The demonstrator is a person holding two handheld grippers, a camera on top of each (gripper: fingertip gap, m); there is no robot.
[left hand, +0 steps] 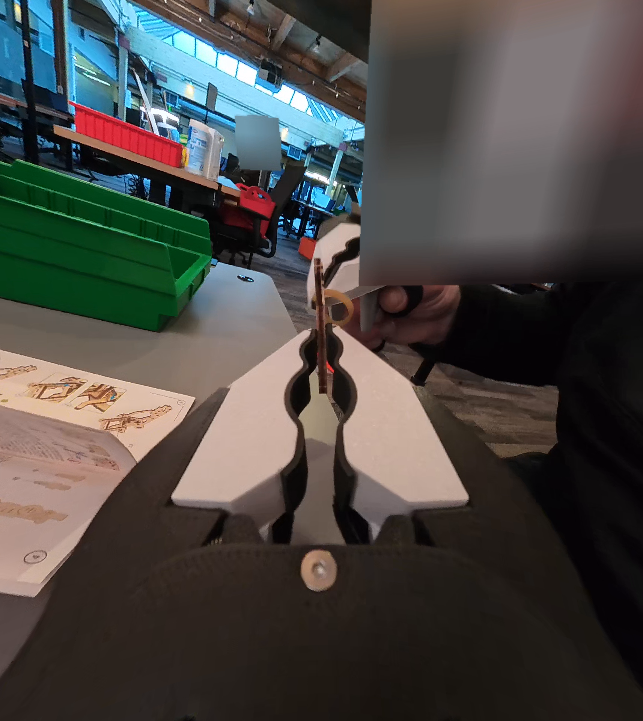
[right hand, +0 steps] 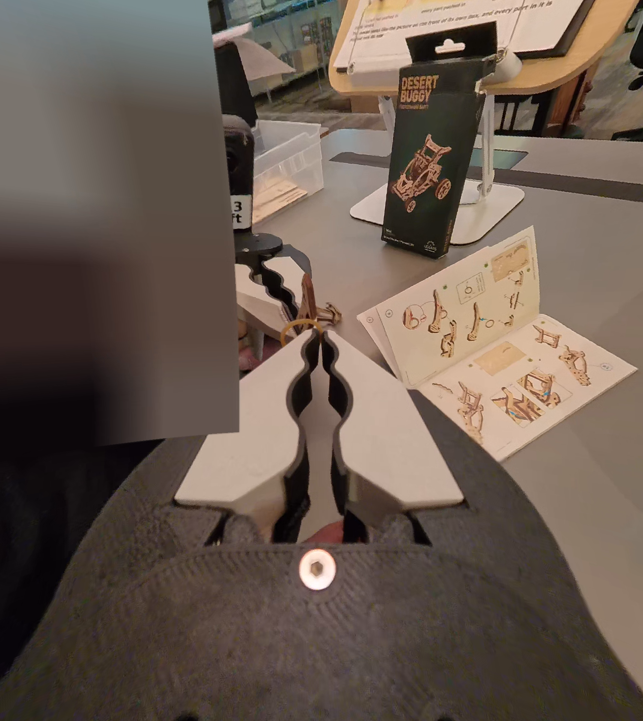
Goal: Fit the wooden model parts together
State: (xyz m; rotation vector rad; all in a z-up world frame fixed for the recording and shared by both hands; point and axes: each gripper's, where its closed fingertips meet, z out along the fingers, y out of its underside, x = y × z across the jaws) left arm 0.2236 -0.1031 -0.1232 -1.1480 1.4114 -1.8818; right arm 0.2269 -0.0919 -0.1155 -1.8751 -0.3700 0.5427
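Observation:
My left gripper [left hand: 321, 336] is shut on a thin wooden part [left hand: 320, 296] that stands upright, edge-on, and sticks up past its fingertips. A yellow rubber band [left hand: 348, 308] loops against that part. My right gripper [right hand: 319, 336] is shut on the same rubber band [right hand: 292, 324], pinched at the very fingertips. In the right wrist view the left gripper [right hand: 292, 312] holds the wooden part [right hand: 307, 296] just beyond the band. A small wooden piece [right hand: 331, 313] lies on the table behind it. In the left wrist view the right gripper [left hand: 331, 273] is just behind the part.
Green bins [left hand: 78, 242] stand at the left. An open instruction booklet [right hand: 507, 351] lies on the grey table [right hand: 604, 448]; it also shows in the left wrist view [left hand: 58, 429]. A dark model box [right hand: 429, 164], a white stand [right hand: 499, 203] and a clear tub [right hand: 288, 164] stand farther back. Both grippers' tips are close together, under 4 cm apart.

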